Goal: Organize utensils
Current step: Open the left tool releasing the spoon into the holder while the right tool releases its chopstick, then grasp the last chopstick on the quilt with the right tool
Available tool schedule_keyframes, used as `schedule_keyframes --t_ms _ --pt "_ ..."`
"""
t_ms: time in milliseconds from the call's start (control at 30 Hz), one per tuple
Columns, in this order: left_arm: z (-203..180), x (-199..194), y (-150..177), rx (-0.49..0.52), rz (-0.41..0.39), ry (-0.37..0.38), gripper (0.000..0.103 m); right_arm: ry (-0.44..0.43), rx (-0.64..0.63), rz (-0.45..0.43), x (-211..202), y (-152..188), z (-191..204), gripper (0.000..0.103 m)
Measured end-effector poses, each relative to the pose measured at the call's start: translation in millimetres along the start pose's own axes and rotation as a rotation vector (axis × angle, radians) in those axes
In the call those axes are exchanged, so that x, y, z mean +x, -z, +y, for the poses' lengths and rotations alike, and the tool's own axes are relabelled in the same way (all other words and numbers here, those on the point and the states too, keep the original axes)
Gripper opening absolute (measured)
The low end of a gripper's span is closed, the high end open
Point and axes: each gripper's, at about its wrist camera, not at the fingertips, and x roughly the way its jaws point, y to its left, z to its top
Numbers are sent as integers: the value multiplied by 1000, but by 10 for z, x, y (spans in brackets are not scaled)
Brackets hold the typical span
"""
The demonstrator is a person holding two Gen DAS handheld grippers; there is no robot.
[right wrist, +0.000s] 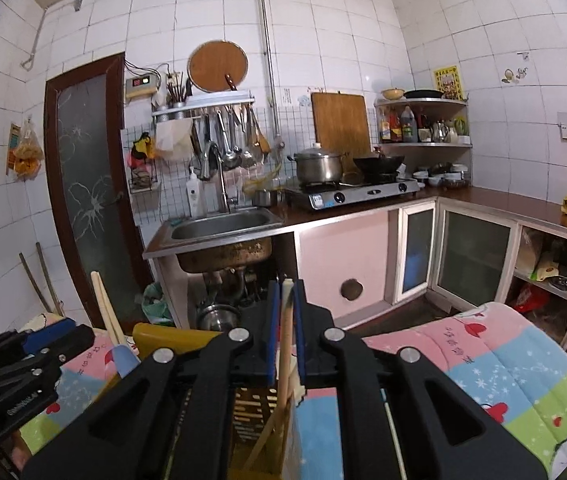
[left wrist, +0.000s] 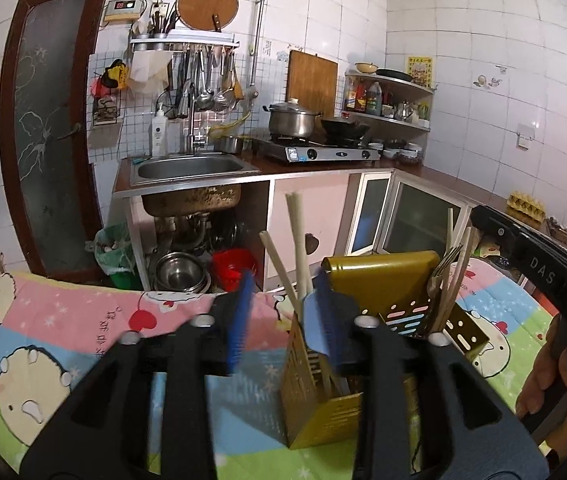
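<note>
So the right gripper [right wrist: 284, 320] is pinched tight on a pale chopstick [right wrist: 283, 364], holding it upright over the gold utensil caddy [right wrist: 251, 412] at about 6 o'clock in its view. The left gripper [left wrist: 283, 316] has its blue pads spread apart with nothing between them, its right finger at the caddy's near edge. More chopsticks [left wrist: 297, 236] and a fork [left wrist: 441, 276] stand in the caddy on the cartoon blanket [left wrist: 63, 320].
</note>
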Motion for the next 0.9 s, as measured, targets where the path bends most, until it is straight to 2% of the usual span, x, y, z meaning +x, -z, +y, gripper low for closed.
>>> schedule_keyframes --t_ms 33,100,300,367,533,733,900 --pt "22 -70 -28 -7 -3 -9 60 5 4 -1 -41 -22 -11 33" --pt "50 -200 -71 -14 -20 -26 74 24 11 -15 -177 -87 -19 54" --pt "140 -609 -72 -23 -22 -61 97 69 -30 32 -559 -79 63 56" --pt "194 -723 -25 -43 -14 -64 98 74 -28 64 -674 0 86 58" --pt "328 -879 207 -91 62 -41 98 90 -30 146 -895 343 161 61" --pt "360 -979 622 -74 122 -71 98 91 -10 247 -1009 869 255 61" --pt "425 -949 950 -49 177 -104 98 99 -32 351 -940 1307 373 61"
